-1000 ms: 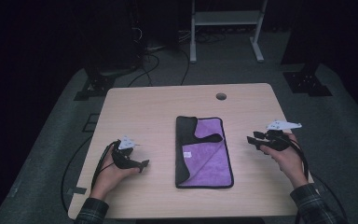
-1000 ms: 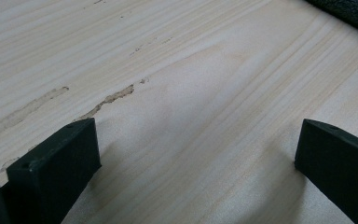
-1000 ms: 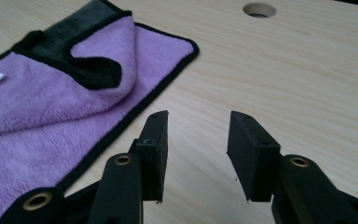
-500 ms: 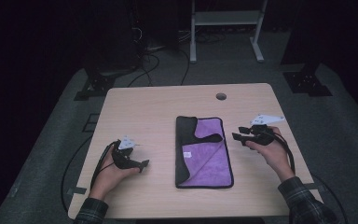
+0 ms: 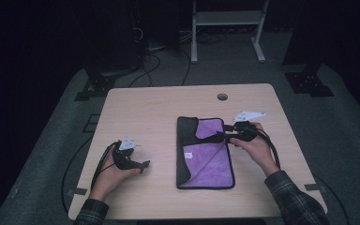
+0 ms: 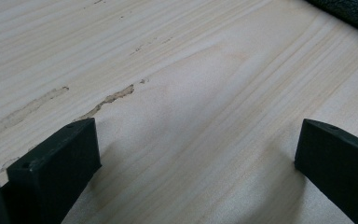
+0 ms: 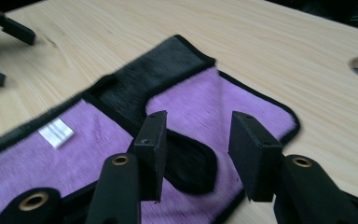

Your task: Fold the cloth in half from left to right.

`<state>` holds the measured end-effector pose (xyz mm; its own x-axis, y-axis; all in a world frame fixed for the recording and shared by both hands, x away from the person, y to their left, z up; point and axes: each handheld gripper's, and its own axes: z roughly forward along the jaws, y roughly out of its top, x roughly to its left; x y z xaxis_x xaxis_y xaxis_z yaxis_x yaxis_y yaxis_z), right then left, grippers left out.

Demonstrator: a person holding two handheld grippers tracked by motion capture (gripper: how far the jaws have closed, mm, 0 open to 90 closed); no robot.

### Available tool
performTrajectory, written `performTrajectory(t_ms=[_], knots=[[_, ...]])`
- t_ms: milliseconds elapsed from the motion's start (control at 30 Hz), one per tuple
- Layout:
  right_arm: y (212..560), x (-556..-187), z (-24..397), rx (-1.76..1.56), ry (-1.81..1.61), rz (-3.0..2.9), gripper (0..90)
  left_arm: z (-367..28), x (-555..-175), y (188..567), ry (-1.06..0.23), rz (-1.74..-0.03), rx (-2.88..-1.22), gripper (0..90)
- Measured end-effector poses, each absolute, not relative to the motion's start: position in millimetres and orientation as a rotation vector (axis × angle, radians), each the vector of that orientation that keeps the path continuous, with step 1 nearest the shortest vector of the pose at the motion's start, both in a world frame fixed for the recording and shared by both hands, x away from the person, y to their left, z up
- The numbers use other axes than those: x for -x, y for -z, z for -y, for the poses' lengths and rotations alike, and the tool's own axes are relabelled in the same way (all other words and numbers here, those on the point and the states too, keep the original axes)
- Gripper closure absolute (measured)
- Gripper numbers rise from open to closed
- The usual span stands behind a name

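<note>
While left gripper [image 5: 143, 164] rests on table [image 5: 150, 112], jaws apart, right gripper [image 5: 221, 136] hovers over purple cloth [image 5: 213, 161], jaws apart, empty.

The tongs [image 7: 196, 154] are held parted over a purple, black-edged cloth [image 7: 93, 154] spread on the table [image 7: 279, 42].

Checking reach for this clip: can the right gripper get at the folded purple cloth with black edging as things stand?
Probably yes. The right gripper hangs over the folded purple cloth with black edging, jaws open with nothing between them, and nothing stands in its way.
</note>
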<state>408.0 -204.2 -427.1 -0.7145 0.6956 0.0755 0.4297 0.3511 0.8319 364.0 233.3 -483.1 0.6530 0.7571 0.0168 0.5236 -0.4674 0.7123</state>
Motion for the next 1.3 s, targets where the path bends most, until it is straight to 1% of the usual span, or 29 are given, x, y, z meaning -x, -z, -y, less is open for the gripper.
performTrajectory(t_ms=[367,667,767,867,1000,1033,1100,1133,1167,1200,1233,1300], knots=[[433,-425,165,-0.948,-1.320,-2.400,58.7,-233,-364,483,-0.438,-0.989,-2.175,0.0],[450,-439,131,-0.914,-1.292,-2.473,63.1,-233,-364,483,-0.438,-0.990,-2.175,0.0],[453,-440,127,-0.917,-1.278,-2.485,64.0,-233,-364,483,-0.438,-0.989,-2.175,0.0],[460,-443,122,-0.905,-1.248,-2.503,67.1,-233,-364,483,-0.438,-0.989,-2.175,0.0],[464,-444,120,-0.900,-1.223,-2.515,68.0,-233,-364,483,-0.438,-0.989,-2.174,0.0],[467,-444,118,-0.896,-1.203,-2.523,70.9,-233,-364,483,-0.438,-0.989,-2.175,0.0],[468,-444,118,-0.889,-1.189,-2.525,71.9,-233,-364,483,-0.438,-0.989,-2.174,0.0],[469,-445,118,-0.893,-1.182,-2.529,77.0,-233,-364,483,-0.438,-0.989,-2.175,0.0],[469,-445,118,-0.893,-1.182,-2.529,77.0,-233,-364,483,-0.438,-0.989,-2.175,0.0],[469,-445,118,-0.899,-1.187,-2.530,79.9,-233,-364,483,-0.438,-0.989,-2.174,0.0],[469,-446,119,-0.899,-1.198,-2.528,84.9,-233,-364,483,-0.438,-0.990,-2.175,0.0],[468,-446,119,-0.896,-1.199,-2.526,85.4,-233,-364,483,-0.438,-0.990,-2.175,0.0]])
